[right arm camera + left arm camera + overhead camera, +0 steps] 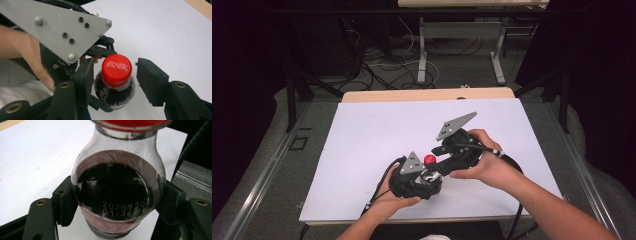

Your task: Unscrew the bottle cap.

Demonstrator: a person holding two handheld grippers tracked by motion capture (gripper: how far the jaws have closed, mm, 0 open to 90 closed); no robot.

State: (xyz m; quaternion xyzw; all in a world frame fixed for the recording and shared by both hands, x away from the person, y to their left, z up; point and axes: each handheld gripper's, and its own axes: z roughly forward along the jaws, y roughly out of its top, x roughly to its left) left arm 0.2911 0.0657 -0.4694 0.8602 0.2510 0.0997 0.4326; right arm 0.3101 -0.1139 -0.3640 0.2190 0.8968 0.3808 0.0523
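While the left tongs pinch the body of a small cola bottle, both pads press flat against its clear wall, one on each side, just below the shoulder. The bottle holds dark liquid, carries a red label with white script, and shows a printed date code on its lower curve. In the high view the left tongs hold the bottle near the front edge of the counter, a little right of that edge's middle, over the white sheet that covers the counter top.

The right tongs stand spread around the red screw cap. The one pad lies just beside the cap, at or close to its rim; whether it touches cannot be told. The other pad stands clearly apart, with white sheet visible in the gap. The cap sits on the bottle neck and bears white lettering. In the high view the right tongs meet the bottle from the right, the cap showing between the two tools.

The left hand grips its tool from below; the right hand wraps its tool from the side. A grey three-cornered plate tops the left tool.
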